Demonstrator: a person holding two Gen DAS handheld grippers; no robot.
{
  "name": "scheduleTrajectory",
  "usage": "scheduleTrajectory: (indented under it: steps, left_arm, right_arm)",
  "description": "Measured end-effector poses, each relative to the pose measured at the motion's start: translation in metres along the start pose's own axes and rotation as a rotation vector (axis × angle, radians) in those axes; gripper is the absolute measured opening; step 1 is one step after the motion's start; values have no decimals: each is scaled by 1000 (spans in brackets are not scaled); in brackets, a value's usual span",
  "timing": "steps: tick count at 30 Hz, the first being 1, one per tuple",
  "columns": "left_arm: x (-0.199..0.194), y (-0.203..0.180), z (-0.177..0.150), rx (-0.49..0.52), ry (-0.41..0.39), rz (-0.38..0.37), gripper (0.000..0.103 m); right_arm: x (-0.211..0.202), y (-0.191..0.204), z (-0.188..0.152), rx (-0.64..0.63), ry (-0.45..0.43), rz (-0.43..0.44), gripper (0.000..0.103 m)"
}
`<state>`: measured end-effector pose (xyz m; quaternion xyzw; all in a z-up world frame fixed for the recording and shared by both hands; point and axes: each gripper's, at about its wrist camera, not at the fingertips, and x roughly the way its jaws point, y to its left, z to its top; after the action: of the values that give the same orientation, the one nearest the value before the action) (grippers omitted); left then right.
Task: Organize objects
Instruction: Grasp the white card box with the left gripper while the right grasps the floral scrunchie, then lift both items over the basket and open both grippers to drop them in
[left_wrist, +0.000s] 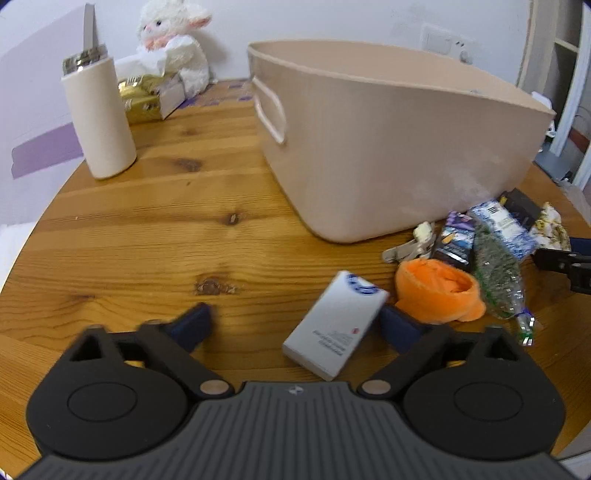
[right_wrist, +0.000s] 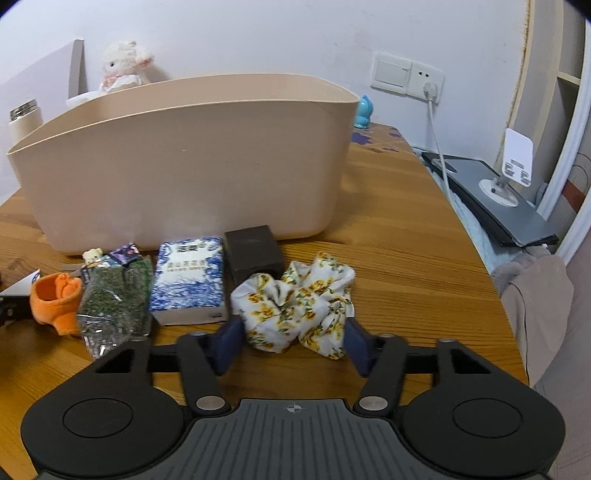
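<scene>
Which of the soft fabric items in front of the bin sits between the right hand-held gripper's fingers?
The floral cloth, white with yellow flowers, lies between the right hand-held gripper fingers; the orange plush piece lies far left.

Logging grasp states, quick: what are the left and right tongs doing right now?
Left tongs: open, white box between the fingers, not clamped.
Right tongs: open around the floral cloth, not visibly gripping it.

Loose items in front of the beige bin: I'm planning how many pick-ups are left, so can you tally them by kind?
Fabric pieces: 2 (orange plush piece, floral cloth)
Boxes: 2 (white box, dark brown box)
Soft packs: 3 (blue-and-white tissue pack, green-flake packet, purple packet)
Clips: 1 (beige clip)
Total: 8
</scene>
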<state>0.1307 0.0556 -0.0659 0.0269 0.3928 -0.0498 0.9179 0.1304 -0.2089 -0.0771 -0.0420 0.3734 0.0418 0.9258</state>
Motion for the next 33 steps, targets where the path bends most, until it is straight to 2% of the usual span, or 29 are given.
scheduleTrajectory:
  steps: [2,3,4,5,6,7,8,14,18,25,33]
  left_arm:
    - [-3,-3,1,14,-5,-16,70]
    - [-5,-5,1,23,-6,-25,66]
    - [-6,-7,1,29,-7,-32,57]
    - [-8,-8,1,34,-5,-38,51]
    - [-10,-11,0,36,-2,-42,47]
    - [-13,-13,-1,34,3,-46,38]
    - [-14,-14,-1,30,11,-51,33]
    - [-21,-13,-4,-3,35,-80,33]
    - [-35,-14,-5,-14,12,-87,33]
    - [-79,-23,13,17,-110,-81,33]
    - [-104,-35,59,39,-239,-68,33]
  right_arm:
    - [-2,5,-1,-19,-7,3,32]
    - [-3,8,-1,-26,-9,4,26]
    - [-4,10,-2,-33,-11,4,14]
    - [-4,12,-2,-39,-10,2,8]
    - [-5,14,-3,-44,-12,-3,8]
    - [-6,15,-4,-51,-14,-8,6]
    - [-7,17,-5,-52,-16,-9,5]
    - [-18,14,-14,-36,-19,-9,4]
    - [-34,13,-16,-27,-45,-9,4]
    - [-76,13,1,-24,-151,-9,4]
    - [-102,15,44,-39,-282,-5,4]
